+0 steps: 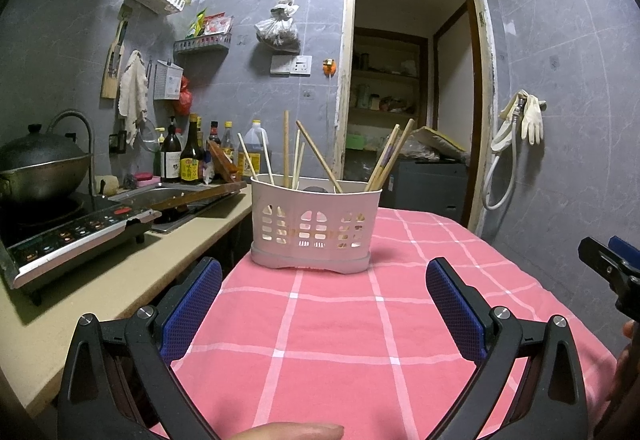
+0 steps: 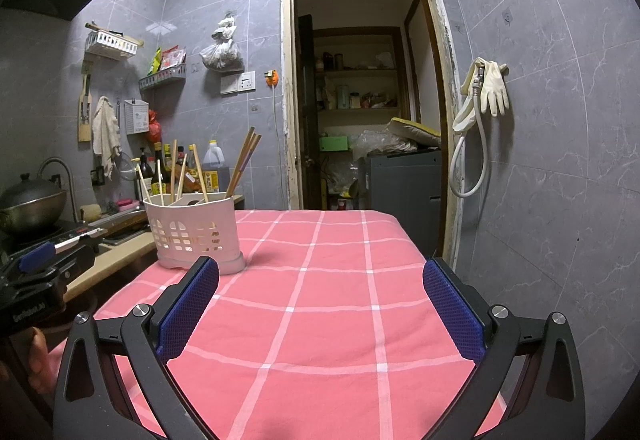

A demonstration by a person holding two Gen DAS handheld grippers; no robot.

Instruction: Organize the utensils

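A white slotted utensil holder (image 1: pixel 315 226) stands upright on the pink checked tablecloth (image 1: pixel 332 328), with several wooden chopsticks (image 1: pixel 318 156) sticking out of it. My left gripper (image 1: pixel 324 272) is open just in front of it, nothing between its blue pads. In the right wrist view the utensil holder (image 2: pixel 196 234) is at the left of the tablecloth (image 2: pixel 328 300), its chopsticks (image 2: pixel 244 160) leaning outward. My right gripper (image 2: pixel 320 272) is open and empty, right of the holder. Each gripper shows at the edge of the other's view.
A beige counter (image 1: pixel 120 280) at the left carries an induction hob (image 1: pixel 76 236), a wok (image 1: pixel 40 164), a sink and bottles. An open doorway (image 2: pixel 360 100) lies behind the table. A hose and gloves (image 2: pixel 486 88) hang on the right wall.
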